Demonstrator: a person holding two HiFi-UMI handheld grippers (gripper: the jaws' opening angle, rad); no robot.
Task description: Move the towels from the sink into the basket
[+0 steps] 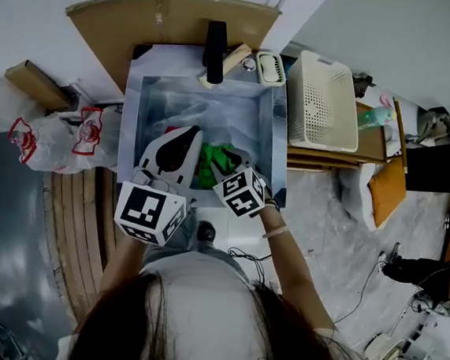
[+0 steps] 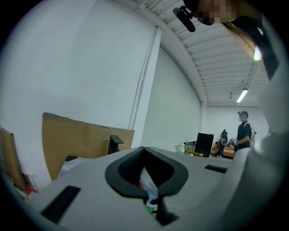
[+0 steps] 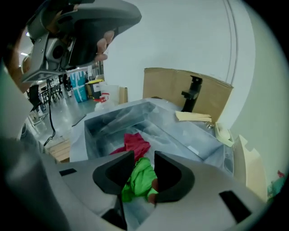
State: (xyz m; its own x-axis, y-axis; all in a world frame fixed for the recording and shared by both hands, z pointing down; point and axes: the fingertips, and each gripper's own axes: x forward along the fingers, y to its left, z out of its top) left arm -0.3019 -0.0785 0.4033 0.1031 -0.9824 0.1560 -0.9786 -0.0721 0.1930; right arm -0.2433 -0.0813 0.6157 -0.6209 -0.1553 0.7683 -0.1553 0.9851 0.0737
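Towels are in the sink (image 1: 157, 101), a steel basin straight ahead of the person, with the white basket (image 1: 321, 101) standing just beside its right wall. Neither towel has been lifted out yet. The green towel (image 3: 140, 180) is bunched on the sink floor at the near side, and the red towel (image 3: 135, 143) lies just beyond it, touching or nearly touching its far edge. The right gripper (image 3: 143, 158) tilts steeply down over the basin with its jaws apart at about half width. The green towel shows straight through the gap between them, its longer run roughly in line with that gap, and the pads do not press on the cloth. The green towel therefore lies directly ahead of and below these jaws, so a short drop and a close looks like all the pick needs. In the head view this gripper (image 1: 228, 168) is also on the basket's side of the sink, which makes it the better placed of the two to carry the towel over. The left gripper (image 2: 144, 151) is held nearly level above the sink's left half, its jaws together, with nothing seen clamped between them.
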